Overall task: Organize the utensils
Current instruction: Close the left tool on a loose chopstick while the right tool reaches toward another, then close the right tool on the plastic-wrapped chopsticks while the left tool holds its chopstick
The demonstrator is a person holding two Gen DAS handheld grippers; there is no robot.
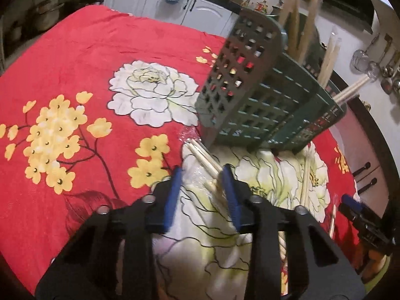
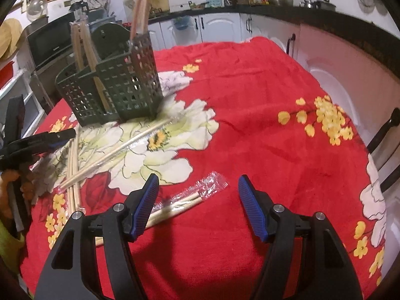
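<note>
A dark green lattice utensil basket (image 1: 262, 105) (image 2: 112, 85) stands on the red flowered cloth with several wrapped chopsticks (image 2: 82, 47) upright in it. My left gripper (image 1: 202, 175) is low over a plastic-wrapped chopstick pair (image 1: 202, 160) in front of the basket. The pair lies between the blue pads against the right one, and the left pad stands clear of it. My right gripper (image 2: 198, 187) is open above another wrapped chopstick pair (image 2: 185, 200), which lies near its left finger (image 2: 147, 200). The left gripper (image 2: 50, 135) also shows at the edge of the right wrist view.
More chopsticks (image 2: 72, 167) lie crossed on the cloth left of the right gripper, and one long wrapped pair (image 2: 130, 145) lies over the white flower. The right gripper (image 1: 350, 205) shows at the left view's right edge. White cabinets (image 2: 220, 27) and a cluttered counter ring the table.
</note>
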